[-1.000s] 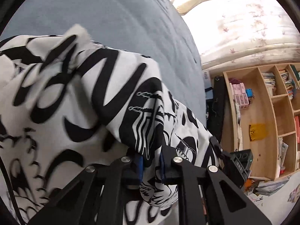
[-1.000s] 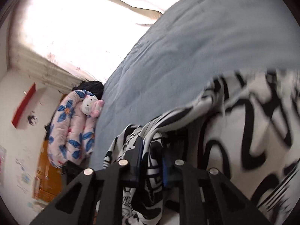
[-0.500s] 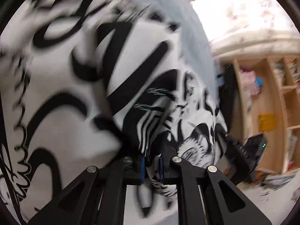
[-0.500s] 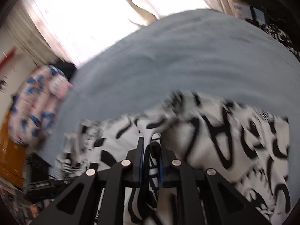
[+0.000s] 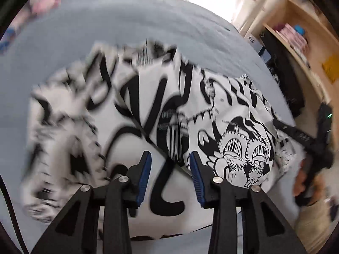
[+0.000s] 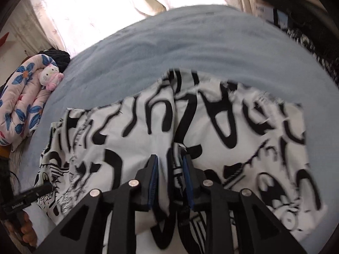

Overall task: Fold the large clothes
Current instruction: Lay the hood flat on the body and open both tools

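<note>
- Lying released on the blue bed (image 5: pixel 131 21), the black-and-white garment (image 5: pixel 148 110) has been dropped by the just-opened left tool (image 5: pixel 169 169).
- A fold is loosely straddled by the parting right tool (image 6: pixel 169 169); this fold seems finished.

Daylight poured through the curtains (image 6: pixel 89 6) at the top of both views and blew out to plain white there. I saw motion blur smear the printed garment (image 5: pixel 131 114), worst on its left side in the left wrist view, while the bed (image 6: pixel 190 40) looked soft and evenly lit. The fisheye bent every edge, and dark vignette framed the corners.
</note>
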Available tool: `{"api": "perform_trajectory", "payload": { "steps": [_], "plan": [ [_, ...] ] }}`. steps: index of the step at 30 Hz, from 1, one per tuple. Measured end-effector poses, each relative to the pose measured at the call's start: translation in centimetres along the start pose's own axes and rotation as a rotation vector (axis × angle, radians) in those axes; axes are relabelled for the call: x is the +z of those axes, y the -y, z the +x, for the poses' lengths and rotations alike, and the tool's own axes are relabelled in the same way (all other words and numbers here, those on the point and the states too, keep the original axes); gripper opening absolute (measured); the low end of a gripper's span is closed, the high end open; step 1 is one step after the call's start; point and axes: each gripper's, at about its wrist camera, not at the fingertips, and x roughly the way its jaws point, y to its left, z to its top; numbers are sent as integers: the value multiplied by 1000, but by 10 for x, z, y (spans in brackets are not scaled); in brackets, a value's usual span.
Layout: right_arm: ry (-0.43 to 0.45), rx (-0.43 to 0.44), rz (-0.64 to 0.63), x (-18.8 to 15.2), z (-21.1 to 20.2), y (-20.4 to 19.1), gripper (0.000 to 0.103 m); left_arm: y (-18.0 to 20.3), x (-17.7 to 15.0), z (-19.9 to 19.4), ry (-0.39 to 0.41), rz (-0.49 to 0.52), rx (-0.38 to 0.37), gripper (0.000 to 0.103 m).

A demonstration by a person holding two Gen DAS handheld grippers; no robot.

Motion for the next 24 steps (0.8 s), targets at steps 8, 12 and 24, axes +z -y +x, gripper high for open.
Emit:
{"api": "perform_trajectory", "payload": {
  "steps": [8,12,24],
  "plan": [
    [67,44,-179,-8,-6,-83,24,47,49,8,114,27,-4,49],
    [35,58,-219,-19,24,-111,24,60,65,45,107,-3,47,49],
    [28,-247,-182,-50,40,-13,35,11,42,85,38,-45,118,35]
  ]
}}
